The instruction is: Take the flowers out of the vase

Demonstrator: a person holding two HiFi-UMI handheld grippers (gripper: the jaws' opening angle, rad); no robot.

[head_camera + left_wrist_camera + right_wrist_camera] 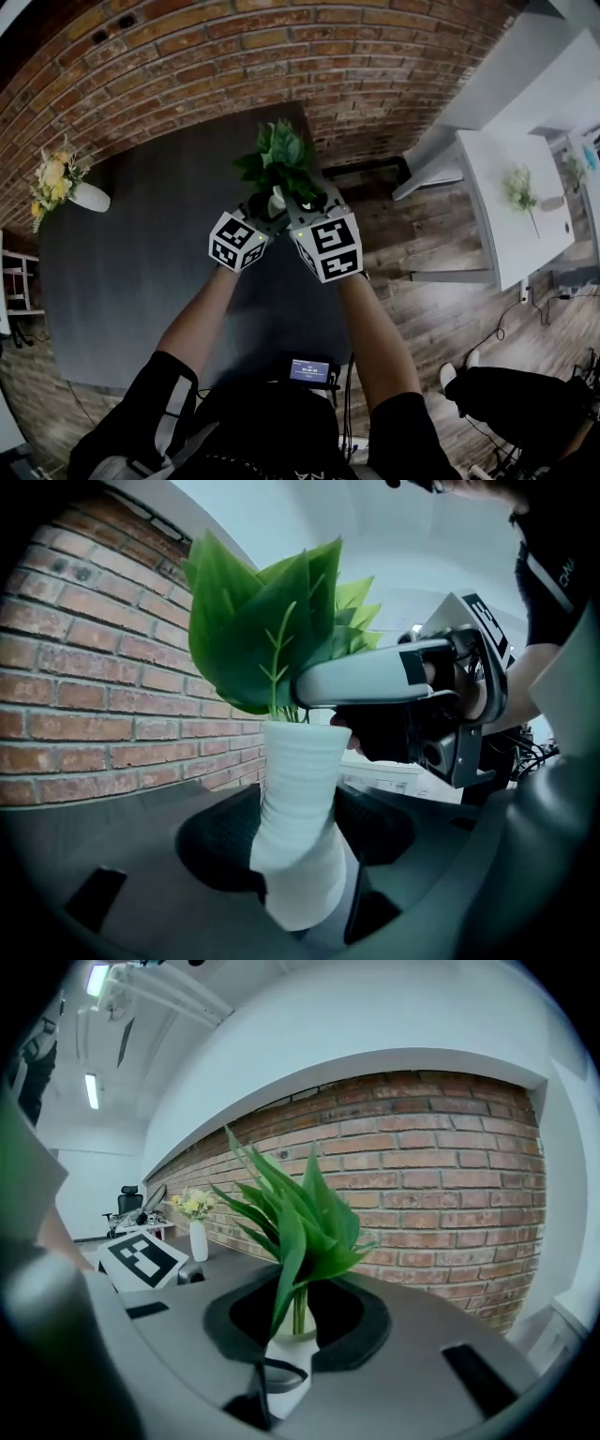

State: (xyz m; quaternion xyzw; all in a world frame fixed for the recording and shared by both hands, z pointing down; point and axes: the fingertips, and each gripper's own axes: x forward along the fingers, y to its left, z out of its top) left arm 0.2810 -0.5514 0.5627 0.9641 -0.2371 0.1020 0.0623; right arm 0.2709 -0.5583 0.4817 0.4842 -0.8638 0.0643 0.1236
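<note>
- Your left claw (302, 841) is clamped on the white ribbed vase (300, 780), its two dark pads pressing the lower body from either side. The vase leans in the grip.
- Your right claw (300, 1321) is drawn in tight on the green stems (298, 1309) just above the vase's rim, one pad on each side.
- The flowers (262, 621), a bunch of broad green leaves, stand in the vase, with their stems inside the neck and the foliage fanning out above both claws.
- From the left gripper view, one pale finger (361, 680) of your right claw lies across the base of the leaves, right over the mouth of the vase.
- From the head view, your two forearms converge and the marker cubes sit side by side, with the vase between them above the far right part of the dark surface (122, 281). No view shows whether the base of the vase touches it.
- A second white vase of yellow blooms (86, 195) lies at the far left edge of the surface, well apart from your claws.
- A red brick wall (234, 56) runs behind the surface.
- A white table (506, 234) stands off to your right on the wooden floor.
</note>
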